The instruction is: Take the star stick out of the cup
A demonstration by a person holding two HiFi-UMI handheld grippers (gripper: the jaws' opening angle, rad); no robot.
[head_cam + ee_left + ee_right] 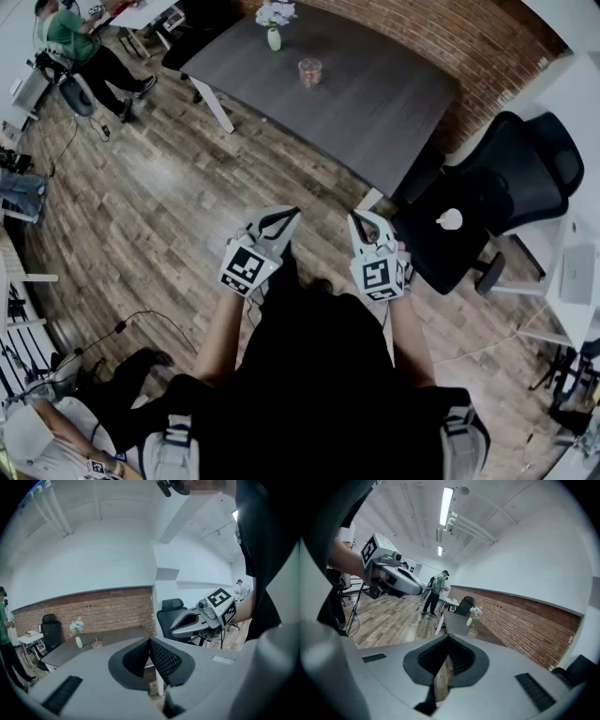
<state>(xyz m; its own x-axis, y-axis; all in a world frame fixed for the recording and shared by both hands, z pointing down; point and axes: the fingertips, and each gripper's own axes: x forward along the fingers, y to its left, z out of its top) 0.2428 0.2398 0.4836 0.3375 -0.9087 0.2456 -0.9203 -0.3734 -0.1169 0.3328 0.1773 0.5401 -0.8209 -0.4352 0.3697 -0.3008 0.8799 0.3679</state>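
Observation:
A small clear cup stands on the dark grey table far ahead of me, with something reddish in it; the star stick is too small to make out. In the left gripper view the cup shows a thin stick rising from it. The right gripper view has the cup beyond its jaws. My left gripper and right gripper are held side by side over the wooden floor, well short of the table. Both are shut with nothing between the jaws.
A white vase of flowers stands on the table behind the cup. A black office chair sits right of my grippers, beside a white desk. A person in green sits far left; another person is at lower left.

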